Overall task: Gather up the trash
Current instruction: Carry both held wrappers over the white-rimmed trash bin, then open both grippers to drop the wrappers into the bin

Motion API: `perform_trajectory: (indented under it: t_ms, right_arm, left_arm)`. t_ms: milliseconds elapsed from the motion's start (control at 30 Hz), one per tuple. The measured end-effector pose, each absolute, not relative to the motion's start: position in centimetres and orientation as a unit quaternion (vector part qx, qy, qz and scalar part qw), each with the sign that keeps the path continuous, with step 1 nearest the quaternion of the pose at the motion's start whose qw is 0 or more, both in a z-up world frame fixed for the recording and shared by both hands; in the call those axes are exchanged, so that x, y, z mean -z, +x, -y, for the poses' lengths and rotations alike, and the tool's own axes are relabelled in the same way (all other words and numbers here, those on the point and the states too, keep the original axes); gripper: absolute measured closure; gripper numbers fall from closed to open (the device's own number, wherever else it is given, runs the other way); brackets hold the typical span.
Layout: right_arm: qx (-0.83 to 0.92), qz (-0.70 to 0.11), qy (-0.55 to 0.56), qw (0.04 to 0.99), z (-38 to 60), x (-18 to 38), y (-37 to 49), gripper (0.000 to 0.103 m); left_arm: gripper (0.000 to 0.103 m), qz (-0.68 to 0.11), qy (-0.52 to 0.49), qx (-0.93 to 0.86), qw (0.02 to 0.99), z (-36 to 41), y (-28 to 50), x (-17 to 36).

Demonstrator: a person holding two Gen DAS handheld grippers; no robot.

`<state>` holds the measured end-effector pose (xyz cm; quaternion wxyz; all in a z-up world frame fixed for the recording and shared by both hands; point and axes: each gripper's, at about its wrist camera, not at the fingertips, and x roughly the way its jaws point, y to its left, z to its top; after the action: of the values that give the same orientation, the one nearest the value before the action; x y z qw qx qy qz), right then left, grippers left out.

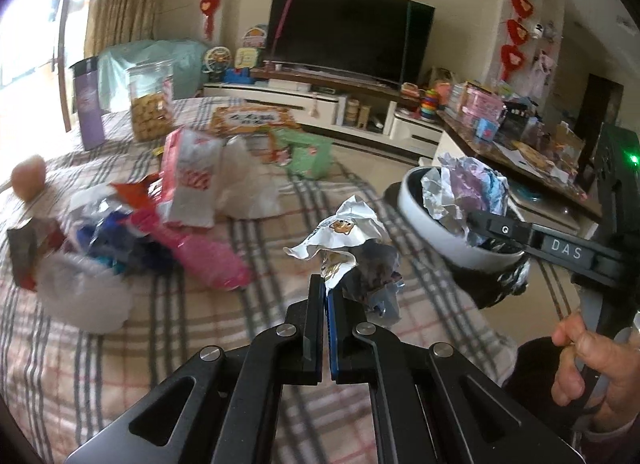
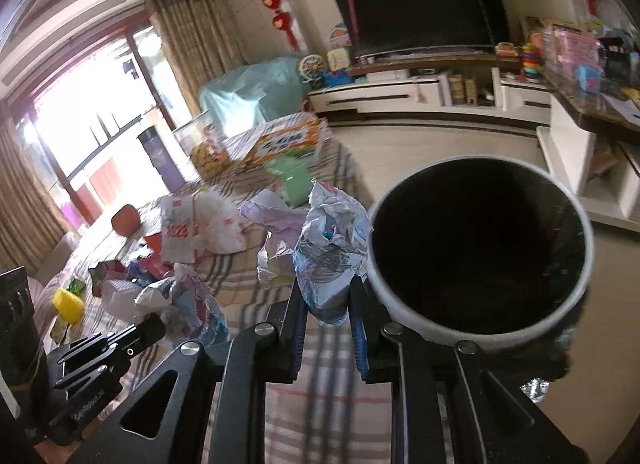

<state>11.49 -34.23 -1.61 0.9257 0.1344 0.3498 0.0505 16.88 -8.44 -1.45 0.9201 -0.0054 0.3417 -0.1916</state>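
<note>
Left gripper (image 1: 326, 284): jaws pinched nearly closed on a crumpled wrapper (image 1: 348, 232), held up clear of the checked tablecloth (image 1: 120, 364).
Right gripper (image 2: 326, 296): clamped on a paper ball (image 2: 330, 248), sitting right at the near lip of the bin (image 2: 404, 304); from the left wrist camera the wad looks to be over the opening.
Bin: white wall, dark inside, at the table's edge; mouth wide open and looks empty from the right wrist view.
Step in hand: dropping the paper ball in, by my reading. Best bet: get it fully past the rim before opening, since it's bulky and could catch on the lip and roll off.
Next up: the wrapper, near the bin but not over it yet. Wait until the right gripper clears, or the two tools may bump at the mouth.
Still to collect: a pile of wrappers and bags (image 1: 120, 232) on the left of the table, with a white plastic bag (image 1: 244, 180) behind it.
Not trash, likely: snack jar (image 1: 152, 104), purple bottle (image 1: 90, 104), orange box (image 1: 252, 120) at the far end.
In the way: nothing between the grippers and the bin; blur hides the detail in the pile.
</note>
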Motion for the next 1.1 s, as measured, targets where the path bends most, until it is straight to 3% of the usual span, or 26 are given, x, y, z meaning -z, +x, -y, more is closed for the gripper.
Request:
perform_trajectory:
  t_ms: [1100]
  right_arm:
    - [0.042, -0.350, 0.178, 0.919, 44.8, 2.5, 10.7, 0.083]
  left_arm:
    - [0.102, -0.334, 0.047, 0.258, 0.905, 22.3, 25.9, 2.0]
